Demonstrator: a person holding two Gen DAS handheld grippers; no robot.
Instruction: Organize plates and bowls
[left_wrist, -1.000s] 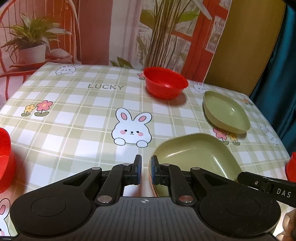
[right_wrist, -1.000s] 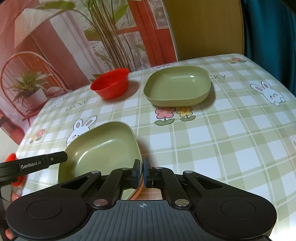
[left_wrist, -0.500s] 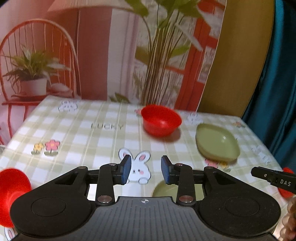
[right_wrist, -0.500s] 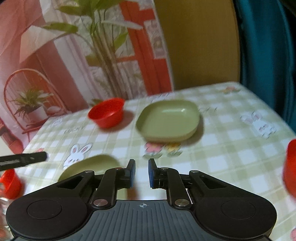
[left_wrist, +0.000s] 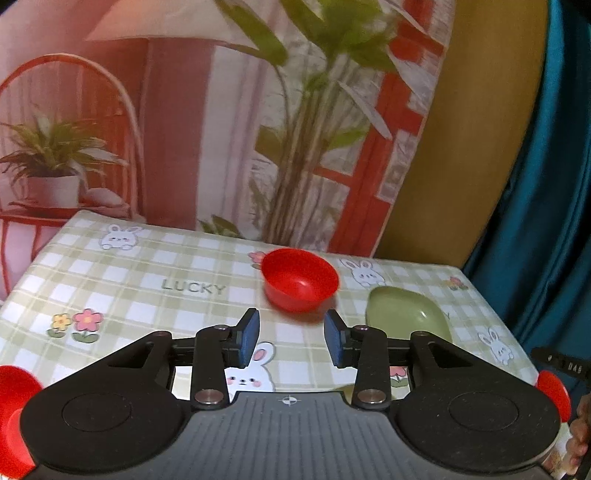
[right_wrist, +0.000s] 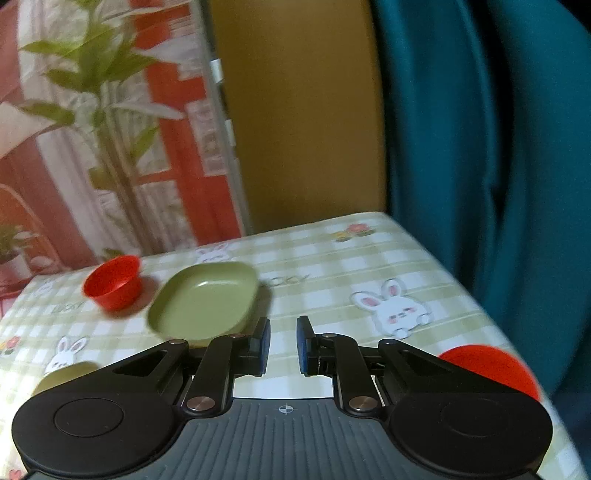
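Both tools empty, between grasps. Left tool (left_wrist: 290, 338): jaws have just been opening and now stand apart, nothing between the blue pads, only the checked bunny-print cloth of the bench (left_wrist: 129, 280) behind them. Right tool (right_wrist: 282, 345): jaws have just been opening too, with a narrower gap, also empty.

Task items, all resting on the bench:
- round red plastic bowl (left_wrist: 300, 278), far centre, upright.
- square olive-green plastic plate (right_wrist: 205, 300), just beside that bowl; apart, not touching.
- second olive-green plate (right_wrist: 64, 374), near side, mostly hidden behind the tool bodies.
- further red bowls at the near edges: one at left (left_wrist: 14, 413), one at right (right_wrist: 487, 369), both partly cut off.

Judgement: a placement step looks finished; the current step is picking the next item. Like items are not yet stacked. The next move probably calls for the right tool to reach the far green plate, open wider, and close over its rim. Which item is chosen cannot be told.
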